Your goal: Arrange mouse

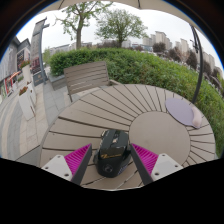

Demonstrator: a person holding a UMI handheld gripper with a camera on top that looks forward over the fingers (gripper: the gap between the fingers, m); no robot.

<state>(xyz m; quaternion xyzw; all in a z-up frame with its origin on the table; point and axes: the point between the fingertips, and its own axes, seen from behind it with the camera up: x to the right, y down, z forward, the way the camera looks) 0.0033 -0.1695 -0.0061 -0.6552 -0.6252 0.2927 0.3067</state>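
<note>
Resting between open gripper (112,166) fingers, black mouse (112,152), round table (150,115)

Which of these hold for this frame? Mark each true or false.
1. The mouse is black. True.
2. The mouse lies between the fingers. True; the gripper is open, with a gap showing at either side of the mouse.
3. The mouse rests on a square glass table. False; it rests on a round slatted table.
4. A bench stands beyond the table, in front of a hedge. True.
5. The scene is indoors. False; trees, buildings and sky show behind the hedge.
6. The mouse is lifted off the table. False; it sits on the tabletop.
</note>
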